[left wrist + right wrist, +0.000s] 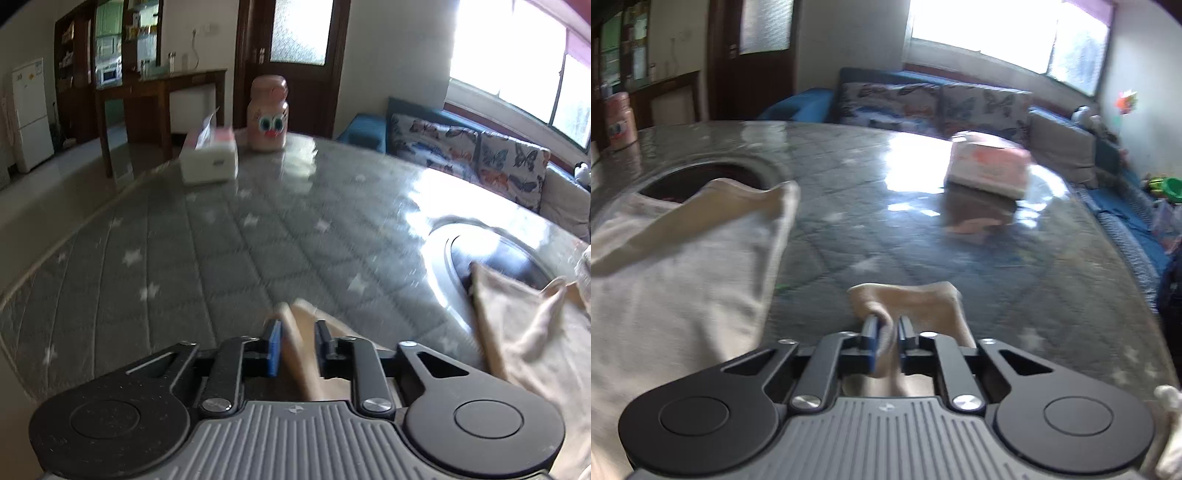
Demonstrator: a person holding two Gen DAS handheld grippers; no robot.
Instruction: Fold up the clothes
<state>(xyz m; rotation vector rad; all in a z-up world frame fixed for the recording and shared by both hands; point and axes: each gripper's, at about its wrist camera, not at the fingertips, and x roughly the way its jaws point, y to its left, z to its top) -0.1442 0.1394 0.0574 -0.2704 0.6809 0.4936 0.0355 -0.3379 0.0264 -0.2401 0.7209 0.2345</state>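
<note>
A beige garment (524, 332) lies on the glass-topped table (221, 240), over a grey quilted cover with stars. In the left wrist view a folded edge of that cloth (295, 332) stands between the fingers of my left gripper (298, 341). The jaws stand apart, with a gap beside the right finger. In the right wrist view the garment's main body (683, 258) spreads at the left. My right gripper (888, 330) is shut on a bunched end of the beige cloth (923, 299), which bulges out past the fingertips.
A white tissue box (208, 155) and a pink jar with googly eyes (269, 114) stand at the table's far side. A round dark inset (495, 258) lies partly under the garment. A pink-and-white box (988, 166) sits far right. A butterfly-print sofa (480, 155) lies beyond.
</note>
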